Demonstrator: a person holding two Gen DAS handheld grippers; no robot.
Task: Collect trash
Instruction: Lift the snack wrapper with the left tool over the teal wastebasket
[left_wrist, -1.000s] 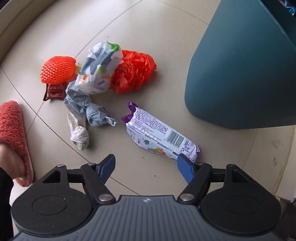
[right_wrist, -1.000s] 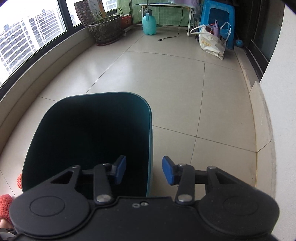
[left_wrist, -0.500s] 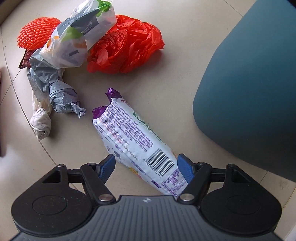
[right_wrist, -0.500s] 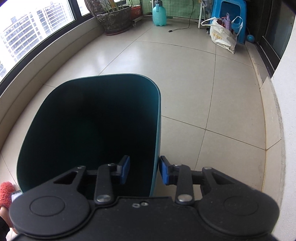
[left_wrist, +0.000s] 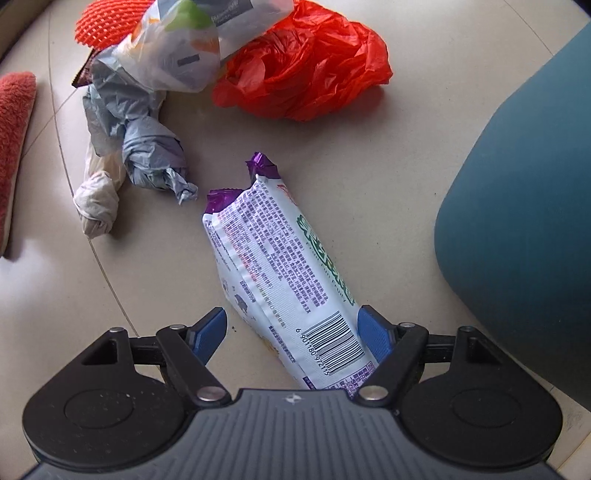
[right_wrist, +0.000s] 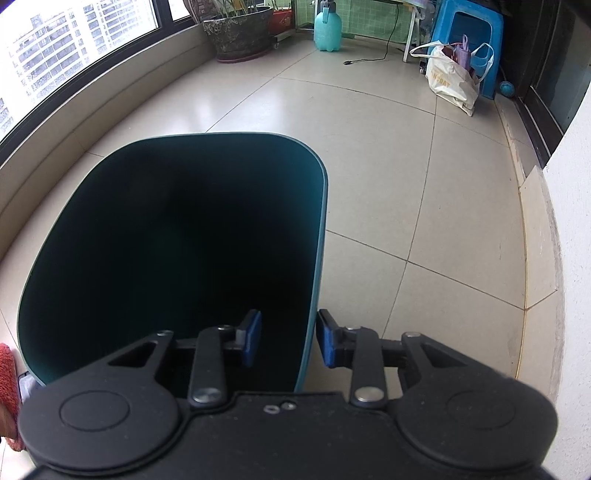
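Snack wrapper (left_wrist: 280, 273) lies between the spread left gripper (left_wrist: 291, 332) fingers.

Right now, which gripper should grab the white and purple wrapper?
Left. The left gripper is open with the wrapper lying between its fingers. The right gripper straddles the teal bin's wall.

beige tiled floor (right_wrist: 369, 155) | red fluffy slipper (left_wrist: 13, 125) at left edge | large stone-grey plant pot (right_wrist: 240, 31) by the window (right_wrist: 66, 48) | turquoise plastic spray bottle (right_wrist: 327, 27) | blue plastic stool (right_wrist: 469, 40) | cream tote bag (right_wrist: 450, 79) against the stool | black cable (right_wrist: 373, 55) on floor
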